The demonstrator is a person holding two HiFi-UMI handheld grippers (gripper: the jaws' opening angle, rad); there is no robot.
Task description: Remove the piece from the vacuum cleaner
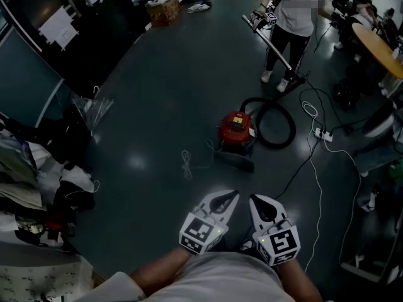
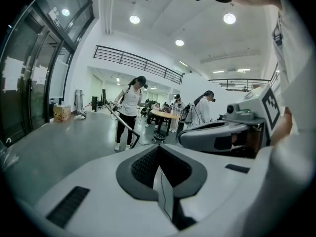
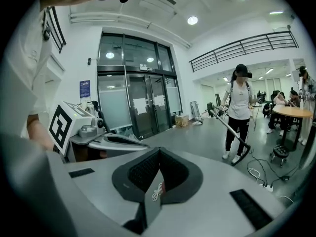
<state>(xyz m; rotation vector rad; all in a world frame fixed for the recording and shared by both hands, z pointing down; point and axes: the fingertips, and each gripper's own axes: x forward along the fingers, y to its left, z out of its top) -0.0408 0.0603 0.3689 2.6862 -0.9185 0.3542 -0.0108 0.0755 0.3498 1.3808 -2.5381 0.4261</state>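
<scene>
A red canister vacuum cleaner (image 1: 236,128) stands on the dark floor ahead of me, with its black hose (image 1: 277,123) looped to its right. A dark flat nozzle piece (image 1: 234,161) lies on the floor just in front of it. My left gripper (image 1: 232,195) (image 2: 159,147) and right gripper (image 1: 254,199) (image 3: 159,149) hang side by side close to my body, well short of the vacuum. Both point toward it. Each has its jaws together with nothing between them.
A person (image 1: 293,17) (image 2: 129,110) (image 3: 240,107) works another vacuum wand (image 1: 271,39) beyond the red one. A power strip (image 1: 322,134) with white cables lies to the right, and a loose white cord (image 1: 186,163) to the left. Clutter (image 1: 38,187) piles along the left, with a round table (image 1: 378,46) at the far right.
</scene>
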